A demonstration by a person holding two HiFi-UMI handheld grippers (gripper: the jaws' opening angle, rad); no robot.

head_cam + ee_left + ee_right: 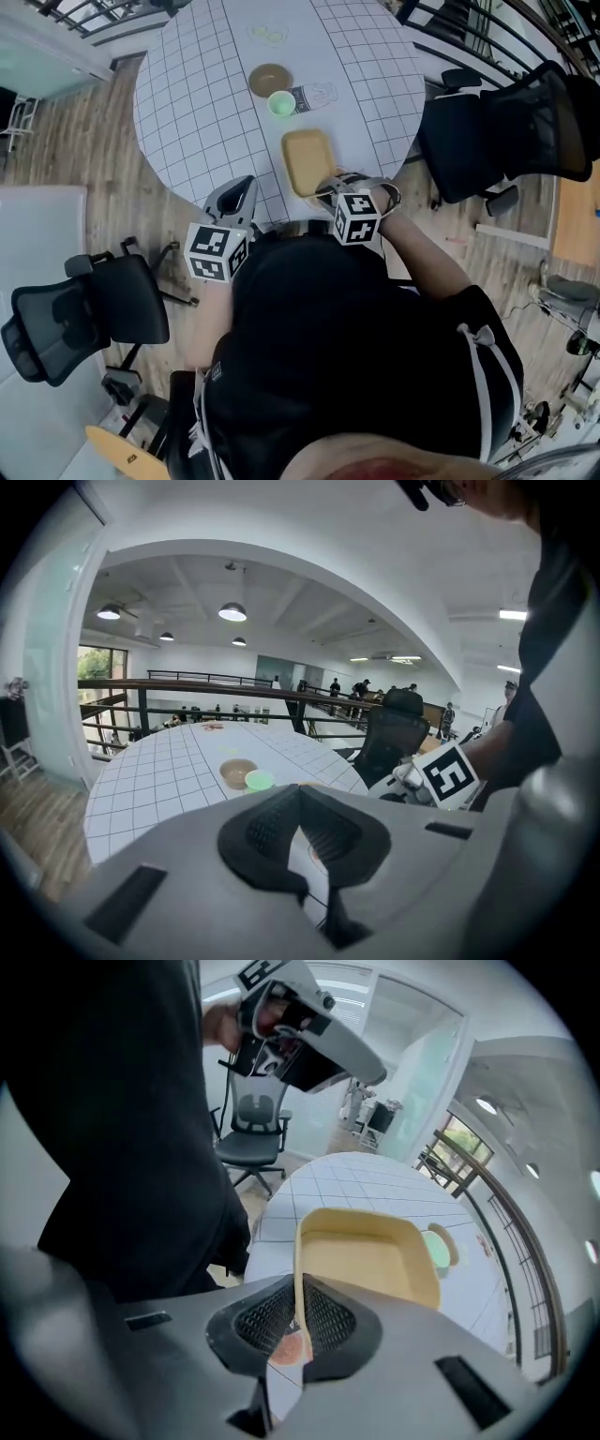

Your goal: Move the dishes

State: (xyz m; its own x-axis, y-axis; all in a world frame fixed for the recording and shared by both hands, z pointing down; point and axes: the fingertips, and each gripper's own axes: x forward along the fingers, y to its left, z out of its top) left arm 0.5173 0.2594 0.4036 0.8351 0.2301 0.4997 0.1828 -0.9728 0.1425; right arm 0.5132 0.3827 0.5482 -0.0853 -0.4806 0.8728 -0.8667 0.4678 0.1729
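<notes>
In the head view, a round white table with a grid pattern (187,94) carries a shallow yellow rectangular plastic tray (307,157) near its near edge. Farther in stand a round brown bowl (269,79) and a small green cup (280,103), touching or nearly so, with a clear vessel (317,96) just beside the cup. The right gripper (333,187) meets the tray's near end. The left gripper (239,192) hangs over the table's edge, apart from the tray. A black mesh office chair (497,127) stands to the right of the table.

In the left gripper view, the left gripper's jaws stand together at their tips with nothing between them. The table, bowl and cup lie beyond.

In the right gripper view, the right gripper's jaws are clamped on the tray's near rim, one pad on each side of the wall. The tray stretches away over the table, with the green cup past its far corner.
</notes>
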